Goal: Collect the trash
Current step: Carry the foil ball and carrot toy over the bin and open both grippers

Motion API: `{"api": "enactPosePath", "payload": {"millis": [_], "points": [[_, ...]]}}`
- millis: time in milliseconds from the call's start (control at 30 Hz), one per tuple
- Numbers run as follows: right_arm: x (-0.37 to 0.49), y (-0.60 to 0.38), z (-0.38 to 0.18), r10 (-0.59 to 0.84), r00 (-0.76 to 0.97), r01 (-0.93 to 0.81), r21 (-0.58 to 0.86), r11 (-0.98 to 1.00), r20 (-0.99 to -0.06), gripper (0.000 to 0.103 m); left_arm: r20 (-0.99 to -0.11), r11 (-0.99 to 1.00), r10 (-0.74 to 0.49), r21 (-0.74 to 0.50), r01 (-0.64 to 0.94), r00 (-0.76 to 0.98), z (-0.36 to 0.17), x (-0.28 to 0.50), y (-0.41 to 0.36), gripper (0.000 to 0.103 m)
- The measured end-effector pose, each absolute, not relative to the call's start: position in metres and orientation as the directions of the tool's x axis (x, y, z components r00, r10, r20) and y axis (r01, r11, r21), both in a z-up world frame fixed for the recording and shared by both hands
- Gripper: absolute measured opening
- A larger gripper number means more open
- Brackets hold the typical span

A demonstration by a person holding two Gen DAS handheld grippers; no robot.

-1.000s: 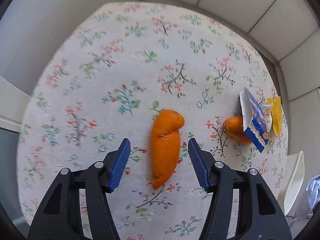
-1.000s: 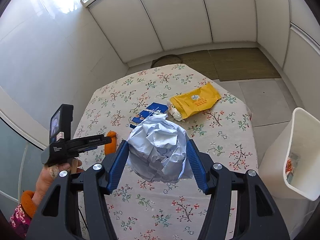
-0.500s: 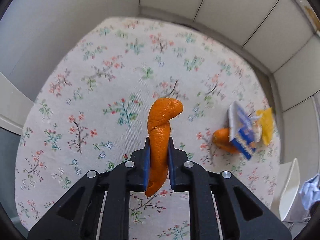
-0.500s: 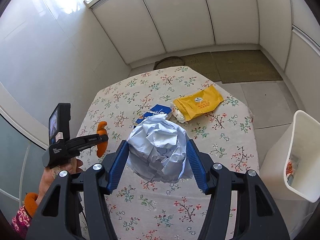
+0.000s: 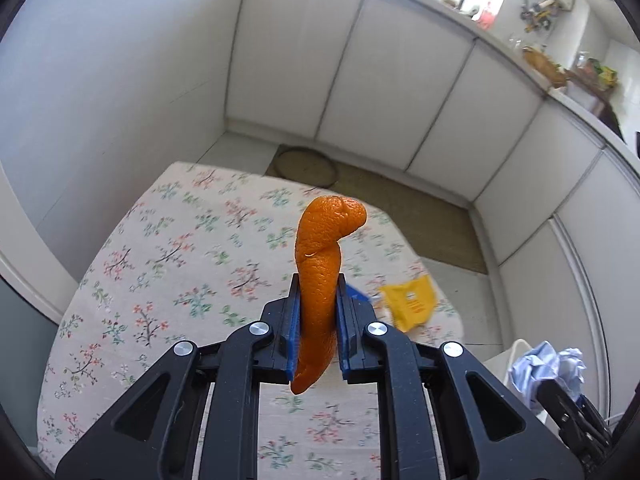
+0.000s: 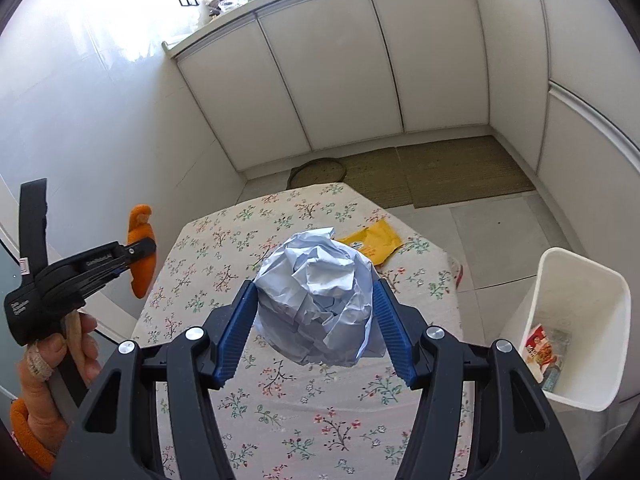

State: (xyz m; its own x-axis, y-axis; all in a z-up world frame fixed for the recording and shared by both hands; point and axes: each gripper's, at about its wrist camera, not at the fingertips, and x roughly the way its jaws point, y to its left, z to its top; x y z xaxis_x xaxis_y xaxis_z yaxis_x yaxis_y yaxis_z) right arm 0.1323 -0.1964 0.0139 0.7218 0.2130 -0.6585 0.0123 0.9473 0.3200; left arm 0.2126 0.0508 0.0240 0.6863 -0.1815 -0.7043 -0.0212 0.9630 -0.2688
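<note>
A long curled orange peel [image 5: 320, 280] stands upright between the blue pads of my left gripper [image 5: 316, 286], which is shut on it and held well above the floral table [image 5: 168, 280]. The right wrist view shows that same gripper [image 6: 140, 250] at the left, with the orange peel [image 6: 141, 236] in it. My right gripper [image 6: 314, 294] is shut on a crumpled ball of pale blue paper [image 6: 316, 300] over the table [image 6: 280, 400]. A yellow packet [image 5: 412, 300] lies on the table's far right; part of the yellow packet [image 6: 372, 240] shows behind the paper ball.
A white bin [image 6: 576, 328] stands on the floor to the right of the table, with a wrapper inside. White cabinets [image 6: 360, 60] line the far walls, and a woven mat [image 6: 440, 172] lies on the floor beyond the table. A hand [image 6: 48, 368] holds the left gripper.
My left gripper shut on the orange peel and lifted it off the table, tilting up toward the cabinets. My right gripper rose a little with the paper ball still held.
</note>
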Motion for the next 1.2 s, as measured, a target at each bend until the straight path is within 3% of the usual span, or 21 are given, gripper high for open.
{"api": "enactPosePath", "payload": {"millis": [467,933,1000,1067,1200], "points": [[0.09,-0.287,0.032,-0.037,0.793,0.224,0.236,0.945,-0.608,0.059,-0.613,0.938,-0.336,-0.289,0.193,0.715,0.057,0.177,-0.051,0.014],[0.055,-0.402,0.008,-0.297,0.709,0.504,0.164,0.848,-0.64,0.062,-0.594,0.882,-0.463,-0.239,0.406,0.657,0.048,0.15,-0.176,0.014],[0.051,-0.416,0.004,-0.33,0.686,0.539,0.149,0.829,-0.648,0.064,-0.594,0.872,-0.48,-0.239,0.428,0.645,0.043,0.146,-0.193,0.014],[0.047,-0.427,0.002,-0.361,0.664,0.574,0.136,0.808,-0.654,0.076,-0.593,0.856,-0.507,-0.263,0.445,0.625,0.037,0.143,-0.209,0.014],[0.034,-0.452,0.004,-0.419,0.623,0.651,0.14,0.746,-0.661,0.085,-0.614,0.828,-0.549,-0.305,0.471,0.567,0.025,0.144,-0.239,0.014]]}}
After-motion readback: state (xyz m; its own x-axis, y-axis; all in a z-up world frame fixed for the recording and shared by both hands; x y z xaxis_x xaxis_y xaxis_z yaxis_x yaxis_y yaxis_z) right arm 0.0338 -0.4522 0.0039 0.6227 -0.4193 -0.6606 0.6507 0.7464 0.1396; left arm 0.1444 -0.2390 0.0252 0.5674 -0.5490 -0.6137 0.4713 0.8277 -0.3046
